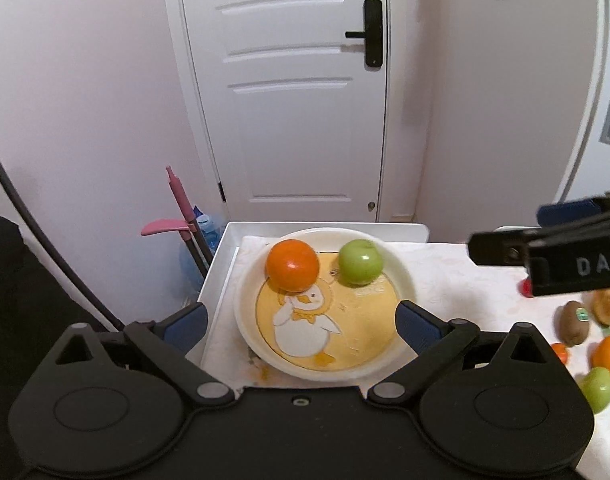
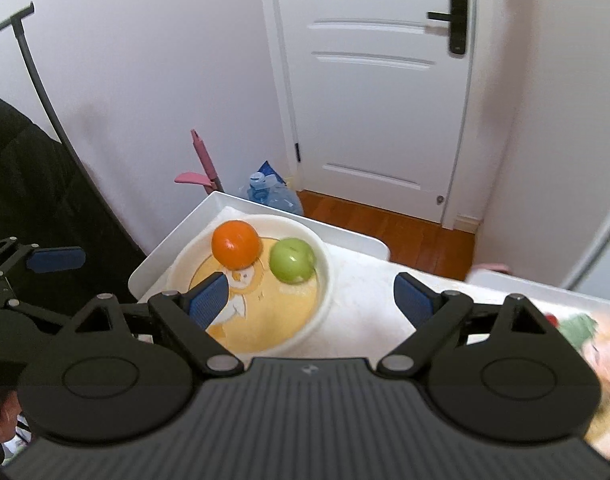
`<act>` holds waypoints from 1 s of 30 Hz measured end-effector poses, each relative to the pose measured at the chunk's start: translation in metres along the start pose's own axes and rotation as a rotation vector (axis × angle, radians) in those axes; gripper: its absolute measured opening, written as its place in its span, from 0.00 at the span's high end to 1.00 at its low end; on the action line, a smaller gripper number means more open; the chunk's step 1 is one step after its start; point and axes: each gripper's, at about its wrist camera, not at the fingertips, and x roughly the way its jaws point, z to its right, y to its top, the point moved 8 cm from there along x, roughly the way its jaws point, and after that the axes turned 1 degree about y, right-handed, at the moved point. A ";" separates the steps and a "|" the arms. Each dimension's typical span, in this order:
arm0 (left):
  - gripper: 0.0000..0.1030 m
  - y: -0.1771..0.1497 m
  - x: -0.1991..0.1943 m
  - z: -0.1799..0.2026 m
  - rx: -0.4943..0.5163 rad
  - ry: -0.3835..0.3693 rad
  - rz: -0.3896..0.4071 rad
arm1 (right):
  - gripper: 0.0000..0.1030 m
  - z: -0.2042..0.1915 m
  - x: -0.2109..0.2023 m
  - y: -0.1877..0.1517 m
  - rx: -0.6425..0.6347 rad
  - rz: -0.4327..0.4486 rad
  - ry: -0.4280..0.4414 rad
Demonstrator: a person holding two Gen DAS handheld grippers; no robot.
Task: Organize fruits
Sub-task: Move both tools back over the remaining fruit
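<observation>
A white plate with a yellow duck picture (image 1: 401,276) (image 2: 321,304) sits at the table's far left end. An orange (image 1: 292,265) (image 2: 236,244) and a green apple (image 1: 360,261) (image 2: 292,260) lie on its far side. My left gripper (image 1: 301,326) is open and empty, its fingers spread over the plate's near half. My right gripper (image 2: 311,300) is open and empty above the plate's right rim; its body (image 1: 553,258) shows at the right of the left wrist view. Loose fruit lies at right: a kiwi (image 1: 574,322), an orange (image 1: 609,354), a green apple (image 1: 597,388).
The white table (image 1: 225,276) has a raised rim and a pale patterned cloth (image 1: 457,284). A white door (image 1: 301,92), a pink-handled tool (image 1: 181,216) and a blue water jug (image 2: 271,196) stand beyond it. Wooden floor (image 2: 405,236) lies behind the table.
</observation>
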 end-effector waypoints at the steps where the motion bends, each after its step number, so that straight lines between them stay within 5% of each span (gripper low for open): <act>1: 0.01 0.000 -0.006 0.003 0.000 0.002 0.005 | 0.00 0.005 -0.010 -0.004 0.010 -0.001 -0.004; 18: 0.01 -0.025 -0.066 0.114 -0.009 -0.070 0.028 | 0.00 0.129 -0.122 -0.074 0.035 0.021 -0.110; 30: 0.01 -0.056 -0.048 0.212 0.054 -0.138 -0.030 | 0.00 0.227 -0.116 -0.123 0.041 -0.031 -0.154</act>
